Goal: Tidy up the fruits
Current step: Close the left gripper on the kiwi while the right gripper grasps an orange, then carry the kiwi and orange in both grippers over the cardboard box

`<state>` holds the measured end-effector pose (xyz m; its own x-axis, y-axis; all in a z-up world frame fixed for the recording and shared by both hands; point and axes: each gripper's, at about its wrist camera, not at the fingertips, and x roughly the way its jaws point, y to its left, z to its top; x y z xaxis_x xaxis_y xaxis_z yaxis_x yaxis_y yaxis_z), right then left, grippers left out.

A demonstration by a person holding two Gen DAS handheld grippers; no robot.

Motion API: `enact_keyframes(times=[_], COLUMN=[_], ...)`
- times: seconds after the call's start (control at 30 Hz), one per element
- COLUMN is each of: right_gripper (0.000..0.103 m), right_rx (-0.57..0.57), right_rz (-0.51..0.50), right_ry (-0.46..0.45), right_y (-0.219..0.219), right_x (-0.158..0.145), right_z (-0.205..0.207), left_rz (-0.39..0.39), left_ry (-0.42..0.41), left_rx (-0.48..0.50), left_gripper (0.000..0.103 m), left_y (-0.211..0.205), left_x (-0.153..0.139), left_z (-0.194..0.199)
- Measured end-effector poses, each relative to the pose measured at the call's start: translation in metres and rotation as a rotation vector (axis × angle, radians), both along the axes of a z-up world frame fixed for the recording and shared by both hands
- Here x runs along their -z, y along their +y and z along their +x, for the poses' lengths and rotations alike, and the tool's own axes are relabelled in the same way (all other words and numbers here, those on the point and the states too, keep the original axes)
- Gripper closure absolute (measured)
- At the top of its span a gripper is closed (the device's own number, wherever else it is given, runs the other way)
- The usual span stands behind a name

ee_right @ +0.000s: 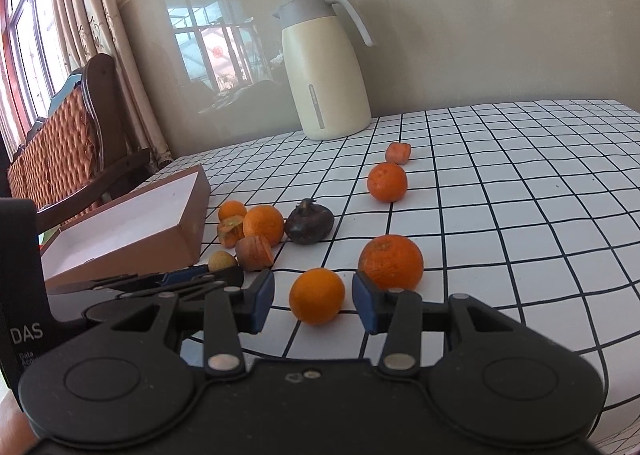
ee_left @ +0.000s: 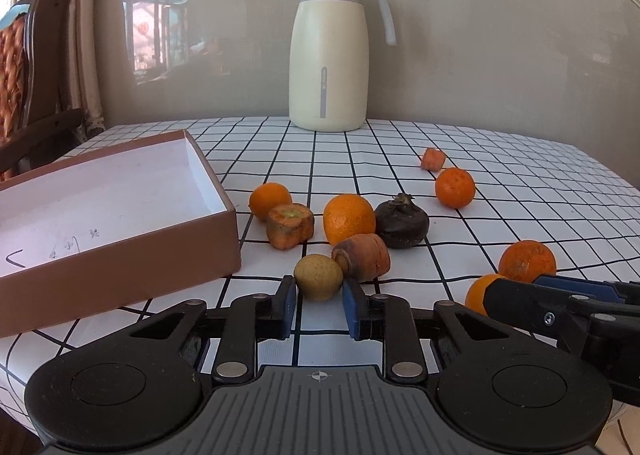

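My left gripper is shut on a small yellow-brown fruit that rests on the checked tablecloth, with both blue pads against its sides. My right gripper is open around a small orange; a sliver of cloth shows on each side of the fruit. A larger orange lies just beyond its right finger. More oranges, carrot chunks and a dark brown fruit lie scattered ahead. An open, empty pink-brown box stands to the left.
A cream thermos jug stands at the back of the table by the wall. Another carrot piece lies far right. A wooden chair and curtains are beyond the table's left edge. The two grippers sit close side by side.
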<state>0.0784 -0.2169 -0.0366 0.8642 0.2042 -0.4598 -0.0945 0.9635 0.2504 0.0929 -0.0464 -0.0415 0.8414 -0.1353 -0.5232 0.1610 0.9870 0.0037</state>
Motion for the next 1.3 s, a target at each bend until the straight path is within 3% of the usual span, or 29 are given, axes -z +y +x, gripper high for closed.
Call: enact_keyframes(times=[0.2, 0.3, 0.33, 0.5, 0.73, 0.93, 1.3], right_gripper=[0.067, 0.067, 0.066, 0.066, 0.068, 0.078, 0.079], right_rx=[-0.009, -0.011, -0.01, -0.003, 0.002, 0.003, 0.011], right_rz=[-0.001, 0.0, 0.001, 0.002, -0.008, -0.026, -0.039], right_ry=[0.004, 0.016, 0.021, 0.032, 0.039, 0.042, 0.023], right_y=[0.003, 0.003, 0.004, 0.003, 0.006, 0.011, 0.014], right_x=[0.001, 0.002, 0.003, 0.006, 0.009, 0.011, 0.01], right_z=[0.003, 0.006, 0.007, 0.011, 0.014, 0.017, 0.014], left_rz=[-0.013, -0.019, -0.02, -0.045, -0.024, -0.015, 0.009], left_ry=[0.003, -0.001, -0.01, 0.0, -0.019, -0.028, -0.054], left_rx=[-0.008, -0.028, -0.033, -0.036, -0.035, -0.027, -0.021], left_gripper=[0.074, 0.04, 0.037, 0.038, 0.071, 0.075, 0.075], left_y=[0.001, 0.002, 0.003, 0.005, 0.005, 0.003, 0.014], left_x=[0.0, 0.0, -0.001, 0.001, 0.004, 0.004, -0.001], left_z=[0.005, 0.007, 0.007, 0.013, 0.006, 0.006, -0.014])
